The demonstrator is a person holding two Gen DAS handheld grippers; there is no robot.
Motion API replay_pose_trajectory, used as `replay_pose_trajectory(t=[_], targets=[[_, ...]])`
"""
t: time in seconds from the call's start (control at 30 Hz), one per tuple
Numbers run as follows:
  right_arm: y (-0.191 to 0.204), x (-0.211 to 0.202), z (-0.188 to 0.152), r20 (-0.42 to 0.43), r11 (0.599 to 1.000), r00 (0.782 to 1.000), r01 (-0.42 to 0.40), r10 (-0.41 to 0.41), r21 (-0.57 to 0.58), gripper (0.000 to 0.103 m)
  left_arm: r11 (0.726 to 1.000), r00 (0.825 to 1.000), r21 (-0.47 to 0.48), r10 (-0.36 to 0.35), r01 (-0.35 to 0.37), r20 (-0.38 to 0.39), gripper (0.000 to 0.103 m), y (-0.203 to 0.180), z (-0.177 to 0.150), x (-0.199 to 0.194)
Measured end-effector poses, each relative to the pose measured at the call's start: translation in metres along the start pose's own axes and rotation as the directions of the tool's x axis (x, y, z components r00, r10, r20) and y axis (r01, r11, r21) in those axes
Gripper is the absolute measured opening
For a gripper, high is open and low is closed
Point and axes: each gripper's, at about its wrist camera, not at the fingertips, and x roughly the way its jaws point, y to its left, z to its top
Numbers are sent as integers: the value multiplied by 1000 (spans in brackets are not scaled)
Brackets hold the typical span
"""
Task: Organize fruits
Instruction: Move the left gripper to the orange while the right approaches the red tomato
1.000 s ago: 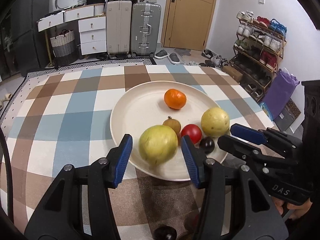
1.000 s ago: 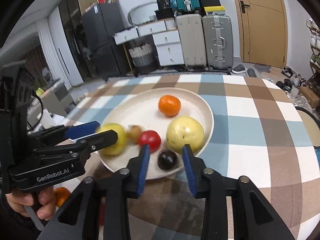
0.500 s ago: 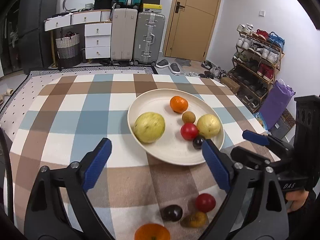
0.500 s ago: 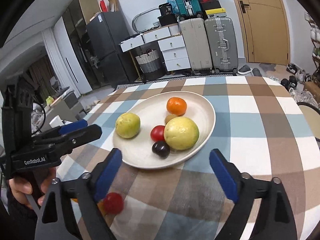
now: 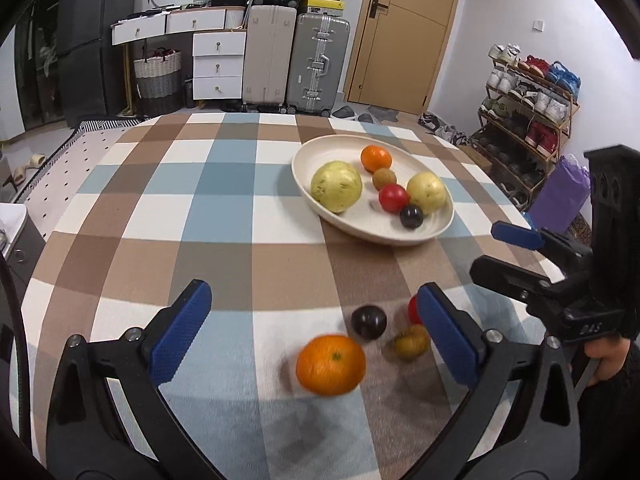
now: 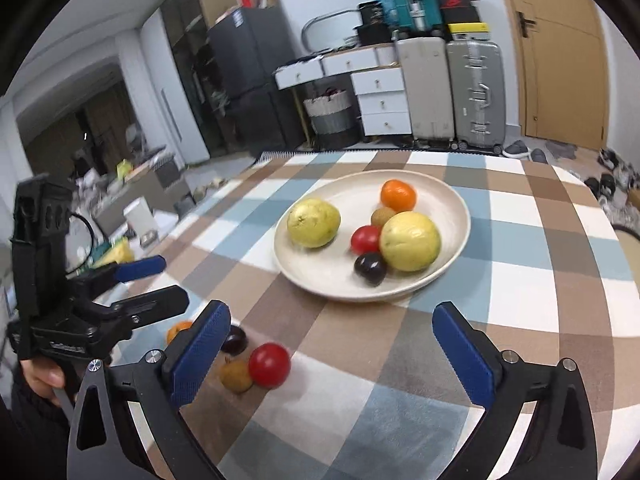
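Note:
A cream plate (image 5: 308,152) (image 6: 456,204) holds two yellow-green fruits, an orange, a small brown fruit, a red tomato and a dark plum. On the tablecloth near me lie a loose orange (image 5: 330,364), a dark plum (image 5: 368,322), a small brown fruit (image 5: 412,343) and a red tomato (image 6: 269,365). My left gripper (image 5: 316,332) is open and empty, just above the loose orange. My right gripper (image 6: 332,352) is open and empty, with the loose tomato just inside its left finger.
The table has a blue, brown and white checked cloth (image 5: 208,184). Suitcases (image 5: 316,64), white drawers (image 5: 218,64), a wooden door (image 5: 400,32) and a shoe rack (image 5: 528,96) stand beyond it. The right gripper shows at the right of the left wrist view (image 5: 516,256).
Both grippers opened wide and pulled back from the plate towards the table's near edge. The yellow-green fruit and dark plum stay on the plate. The loose fruits near me came into view.

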Motion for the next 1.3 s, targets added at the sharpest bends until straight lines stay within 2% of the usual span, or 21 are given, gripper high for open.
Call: replay_pose_trajectory(t=[0.07,0.23,0.53,0.9,1.03,1.3], targets=[[2,3,-3,-32,1000,999,14,-15,-19,103,1000,1000,10,25,-25,3,102,-1,-6,-6],[-8,8,-5,-76,1000,997,19,-18,20,103,998,998,-6,66,-66,-4,102,2,-18,-8],[3,17,-12,-130,999,992,-4,-1,-35,103,996,996,-21,86,-86,-16,102,3,-30,0],[7,27,-17,-176,998,984,-13,3,-55,102,996,998,-72,59,-60,-8,102,14,-28,1],[12,32,-19,-188,997,982,-11,-4,-78,98,995,998,-84,55,-57,-19,102,16,-28,4],[9,33,-18,-185,998,983,5,-16,-63,96,996,998,-61,59,-60,-20,102,12,-29,4]])
